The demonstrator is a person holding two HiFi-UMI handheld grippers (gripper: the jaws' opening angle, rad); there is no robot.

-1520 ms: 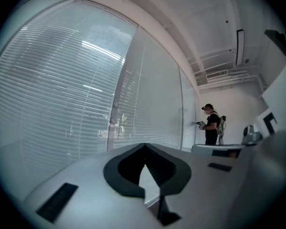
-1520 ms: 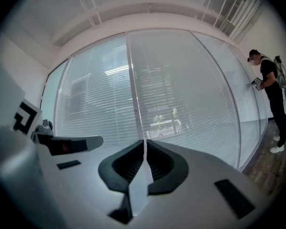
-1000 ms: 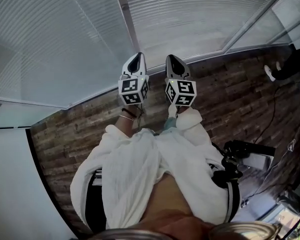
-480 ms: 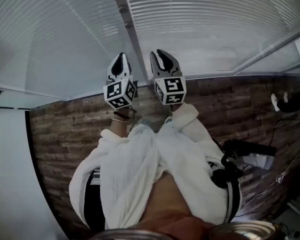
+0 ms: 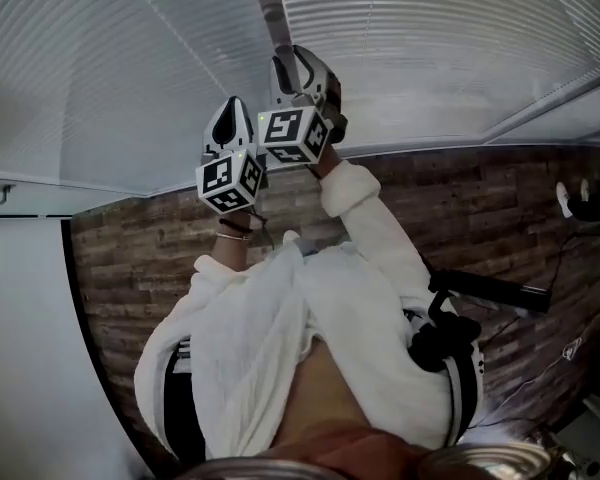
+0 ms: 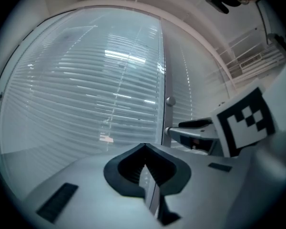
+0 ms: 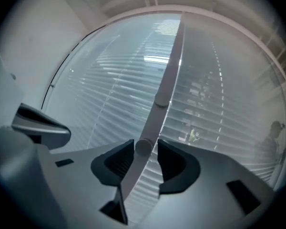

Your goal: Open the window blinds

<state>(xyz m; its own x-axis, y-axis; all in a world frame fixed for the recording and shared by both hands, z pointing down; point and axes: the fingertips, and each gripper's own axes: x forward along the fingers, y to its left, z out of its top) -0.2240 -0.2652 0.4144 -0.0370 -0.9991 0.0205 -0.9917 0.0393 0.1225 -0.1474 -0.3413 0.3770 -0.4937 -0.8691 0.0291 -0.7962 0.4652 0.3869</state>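
While facing the window blinds (image 5: 430, 48), shows thin pale horizontal slats, faintly translucent, in two panels split by a smooth grey upright post (image 7: 164, 87) studded with small round knobs (image 7: 143, 147); finds the right gripper (image 5: 302, 66) up against that post, jaws spread wide and just been opening, ribbed dark pads (image 7: 115, 163) flanking the nearest knob, released rather than clamped; has the left gripper (image 6: 145, 163) just beside it, matte grey, jaws pressed together on nothing.

Cool diffuse daylight glows through the blinds (image 6: 86, 89) ahead of the left gripper (image 6: 145, 149) and right gripper (image 7: 145, 145), whose near bodies blur, with fisheye bending and dark corners.
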